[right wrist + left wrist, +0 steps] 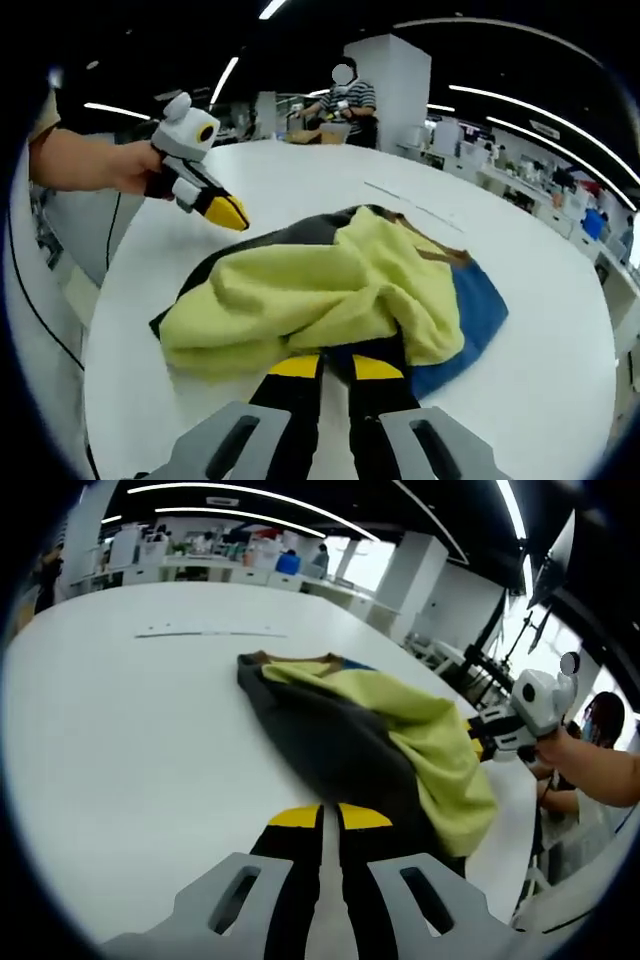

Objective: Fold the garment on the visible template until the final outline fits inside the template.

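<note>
A crumpled garment point(340, 730) lies on the white table point(120, 740), dark grey outside with a yellow-green lining point(300, 290) and a blue part point(480, 310). My left gripper point(332, 816) is shut with nothing in it, its yellow tips low over the table at the garment's dark edge. In the right gripper view it point(228, 212) hangs beside the garment, apart from it, held by a hand. My right gripper point(336, 366) is shut at the bunched yellow-green edge, with fabric between its tips. It also shows in the left gripper view point(480, 738). Thin template marks point(210, 633) lie beyond the garment.
The table's edge point(520, 810) curves close behind the garment on the right-gripper side. A person in a striped shirt point(346, 100) stands at the far end. Desks and shelves point(200, 560) line the room's back. A cable point(40, 300) hangs off the table's side.
</note>
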Action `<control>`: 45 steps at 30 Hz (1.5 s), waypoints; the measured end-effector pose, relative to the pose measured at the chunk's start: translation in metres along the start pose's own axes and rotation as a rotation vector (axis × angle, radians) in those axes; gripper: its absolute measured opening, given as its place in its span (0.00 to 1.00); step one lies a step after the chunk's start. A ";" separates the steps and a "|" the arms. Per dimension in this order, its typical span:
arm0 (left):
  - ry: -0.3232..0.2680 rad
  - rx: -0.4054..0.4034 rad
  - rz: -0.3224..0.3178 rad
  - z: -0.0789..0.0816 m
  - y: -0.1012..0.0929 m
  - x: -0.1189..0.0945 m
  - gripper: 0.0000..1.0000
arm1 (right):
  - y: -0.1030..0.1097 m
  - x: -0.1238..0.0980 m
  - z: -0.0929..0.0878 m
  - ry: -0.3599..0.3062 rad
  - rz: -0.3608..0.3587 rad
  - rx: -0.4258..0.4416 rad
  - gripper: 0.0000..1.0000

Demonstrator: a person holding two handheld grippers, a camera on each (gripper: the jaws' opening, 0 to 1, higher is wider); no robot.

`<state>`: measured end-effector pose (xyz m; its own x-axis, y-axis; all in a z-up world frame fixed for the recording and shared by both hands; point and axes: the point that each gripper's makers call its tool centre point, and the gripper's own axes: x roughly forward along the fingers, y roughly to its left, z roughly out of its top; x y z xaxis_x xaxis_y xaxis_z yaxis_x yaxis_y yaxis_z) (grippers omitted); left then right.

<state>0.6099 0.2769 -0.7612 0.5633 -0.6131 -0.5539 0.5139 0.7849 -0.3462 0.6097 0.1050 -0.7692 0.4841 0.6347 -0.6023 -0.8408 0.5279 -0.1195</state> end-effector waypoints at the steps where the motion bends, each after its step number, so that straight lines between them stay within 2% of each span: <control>1: 0.002 -0.002 0.001 -0.001 0.000 0.000 0.03 | 0.000 0.001 0.000 0.003 -0.003 -0.018 0.04; 7: 0.001 -0.009 0.004 -0.003 0.000 0.000 0.03 | 0.004 0.009 -0.004 0.021 0.016 -0.079 0.05; 17: 0.008 -0.016 0.001 -0.006 -0.004 0.003 0.03 | -0.003 0.015 -0.010 0.046 0.002 -0.141 0.00; 25: 0.001 -0.028 -0.023 -0.005 -0.011 0.004 0.04 | -0.004 0.011 -0.007 0.025 0.003 -0.114 0.00; 38: 0.007 -0.157 -0.128 -0.023 -0.031 0.005 0.06 | -0.004 0.010 -0.007 0.019 0.014 -0.109 0.00; 42: -0.006 -0.199 -0.144 -0.021 -0.035 0.007 0.05 | -0.003 0.010 -0.006 0.019 0.015 -0.107 0.00; 45: -0.014 -0.207 -0.149 -0.019 -0.036 0.009 0.01 | -0.003 0.011 -0.006 0.020 0.016 -0.106 0.00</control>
<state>0.5846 0.2445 -0.7682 0.5008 -0.7233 -0.4754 0.4488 0.6866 -0.5720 0.6163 0.1066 -0.7801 0.4667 0.6308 -0.6199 -0.8697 0.4548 -0.1918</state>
